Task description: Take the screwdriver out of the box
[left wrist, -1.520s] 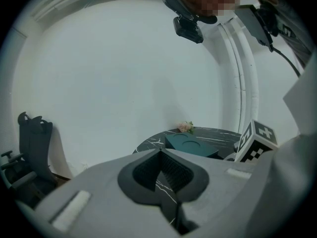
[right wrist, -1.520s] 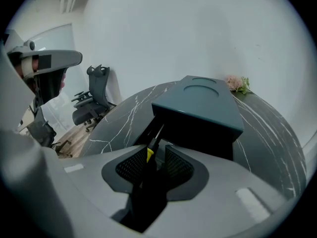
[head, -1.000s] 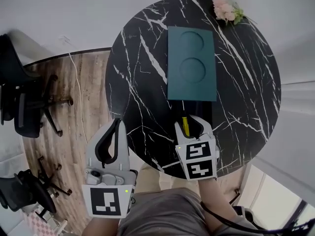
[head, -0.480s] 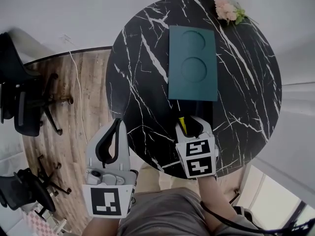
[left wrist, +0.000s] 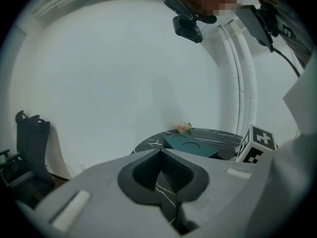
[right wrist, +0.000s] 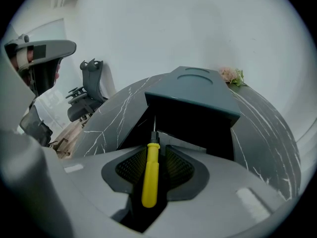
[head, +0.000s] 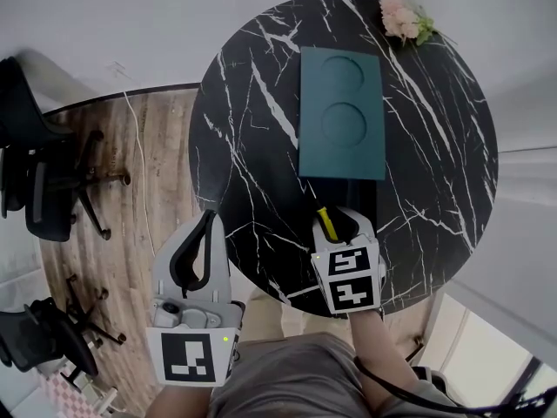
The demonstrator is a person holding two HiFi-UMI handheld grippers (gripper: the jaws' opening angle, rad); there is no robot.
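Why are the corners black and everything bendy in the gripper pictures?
Right gripper view and left gripper view: wide-angle lens, so round picture, black corners, bowed walls. Head view: the table looks stretched too. Right gripper view: screwdriver looks sharp.

One table (head: pixel 252 146), one teal box (head: pixel 341 111), one screwdriver (head: pixel 326 225), one flower sprig (head: pixel 402 17), two grippers (head: pixel 207 218) (head: pixel 341 220)

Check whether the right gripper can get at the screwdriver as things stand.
Probably yes. The screwdriver lies between the fingers of the right gripper, its tip toward the box, and nothing stands in the way. The fingers have just been closing but do not seem to press on it yet.
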